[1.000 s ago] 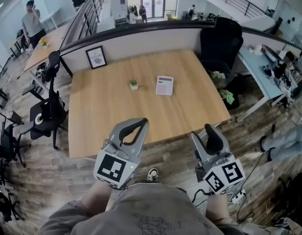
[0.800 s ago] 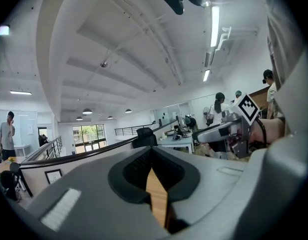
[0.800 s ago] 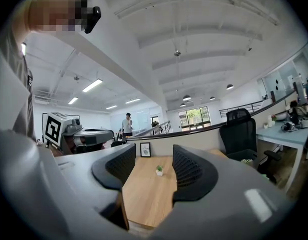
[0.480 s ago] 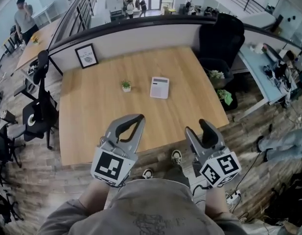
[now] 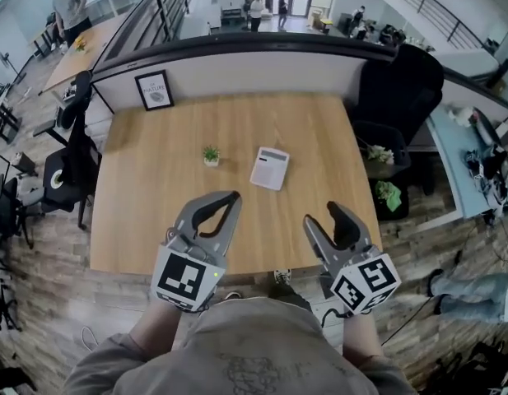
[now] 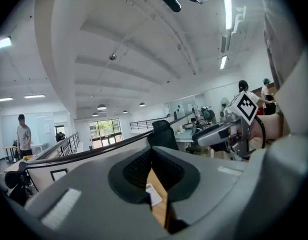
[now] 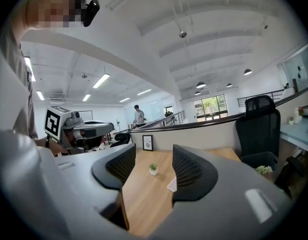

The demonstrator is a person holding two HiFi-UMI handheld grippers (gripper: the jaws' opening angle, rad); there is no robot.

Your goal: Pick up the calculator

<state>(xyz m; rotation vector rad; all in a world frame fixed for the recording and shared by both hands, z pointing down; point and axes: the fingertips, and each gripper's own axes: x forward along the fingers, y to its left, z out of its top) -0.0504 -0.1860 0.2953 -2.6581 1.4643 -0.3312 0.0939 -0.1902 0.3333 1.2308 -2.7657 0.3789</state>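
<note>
Calculator (image 5: 270, 168) lay flat on the table (image 5: 155, 212), a bit skewed, near the middle. It sat just right of a small potted plant (image 5: 210, 154) and apart from it. Nothing touched it. Both grippers were held low at the near table edge, in front of the person and well short of the calculator. Left gripper (image 5: 227, 199): jaws pressed together at the tips, nothing pinched. Its own view showed only a thin slit between the pads, with a strip of table and a corner of the calculator through it. Right gripper (image 5: 325, 218): jaws spread, nothing between them. In the right gripper view the gap framed bare table and the plant, and the calculator's edge peeked out from behind the right-hand jaw. Marker cubes on both faced the head camera. Framed picture (image 5: 155, 90) stood at the far left corner of the table, against the partition (image 5: 254, 68). Black chair (image 5: 399, 81) sat off the far right corner, another chair (image 5: 68, 167) off the left side. A shoe (image 5: 280, 278) showed on the floor between the grippers.
</note>
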